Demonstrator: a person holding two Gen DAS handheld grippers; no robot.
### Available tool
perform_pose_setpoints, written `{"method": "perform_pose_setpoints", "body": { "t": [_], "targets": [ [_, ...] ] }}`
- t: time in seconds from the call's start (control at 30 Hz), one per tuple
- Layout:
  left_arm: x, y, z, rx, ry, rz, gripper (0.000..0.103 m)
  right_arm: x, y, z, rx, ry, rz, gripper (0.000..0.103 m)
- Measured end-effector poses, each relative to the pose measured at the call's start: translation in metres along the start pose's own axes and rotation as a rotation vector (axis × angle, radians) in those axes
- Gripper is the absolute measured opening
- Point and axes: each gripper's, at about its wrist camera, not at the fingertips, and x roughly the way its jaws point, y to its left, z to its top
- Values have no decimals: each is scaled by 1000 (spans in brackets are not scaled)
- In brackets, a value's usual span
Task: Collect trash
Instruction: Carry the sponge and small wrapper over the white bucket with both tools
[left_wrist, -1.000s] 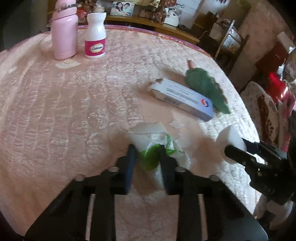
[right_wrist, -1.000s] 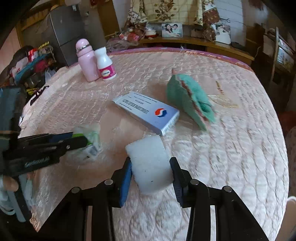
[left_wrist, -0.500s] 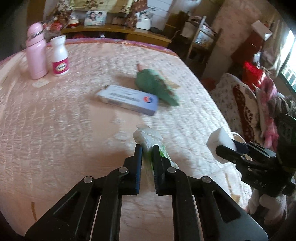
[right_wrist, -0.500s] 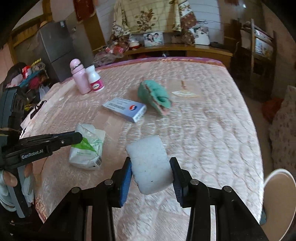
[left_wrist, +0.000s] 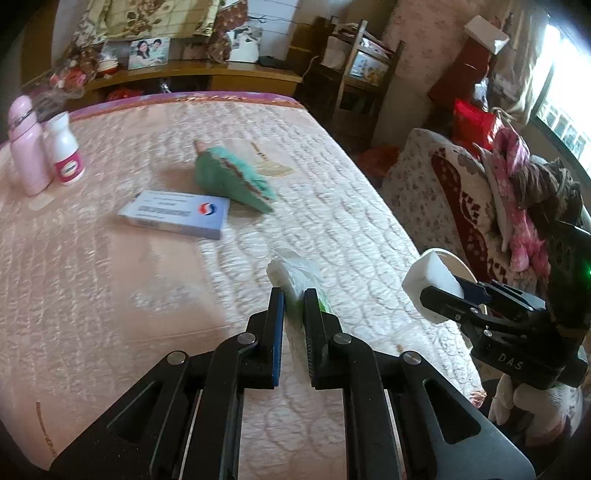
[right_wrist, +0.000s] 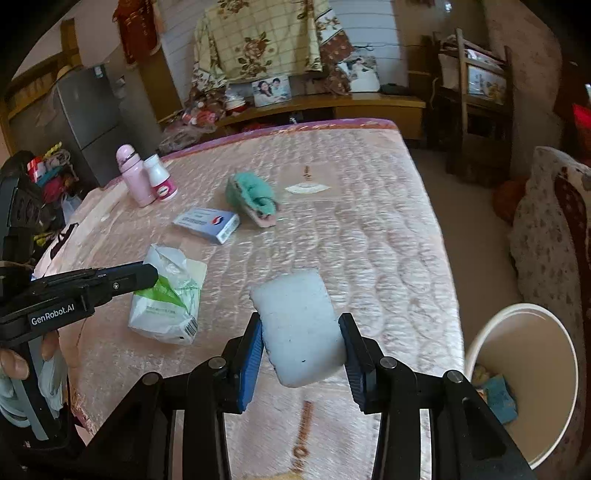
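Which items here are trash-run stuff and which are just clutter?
In play: crumpled white-green wrapper in left gripper; white foam block in right gripper; white bin.

Lying about: blue-white box, green cloth, pink flask, white pill bottle.

A pink insulated bottle (right_wrist: 132, 176) and a white pill bottle with a pink label (right_wrist: 161, 178) stand side by side on the quilted pink bedspread (right_wrist: 369, 221). Nearer lie a flat blue-and-white carton (right_wrist: 207, 223) and a green fuzzy slipper (right_wrist: 253, 197), just beside each other.
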Motion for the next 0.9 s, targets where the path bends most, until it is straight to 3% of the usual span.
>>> {"method": "perform_pose_setpoints", "body": {
  "t": [0.5, 0.9],
  "targets": [
    [17, -70, 19, 91, 1, -77, 8, -34, -58, -13, 91, -26, -69, 39],
    [53, -144, 33, 162, 28, -160, 8, -63, -127, -35, 197, -27, -168, 39]
  ]
}}
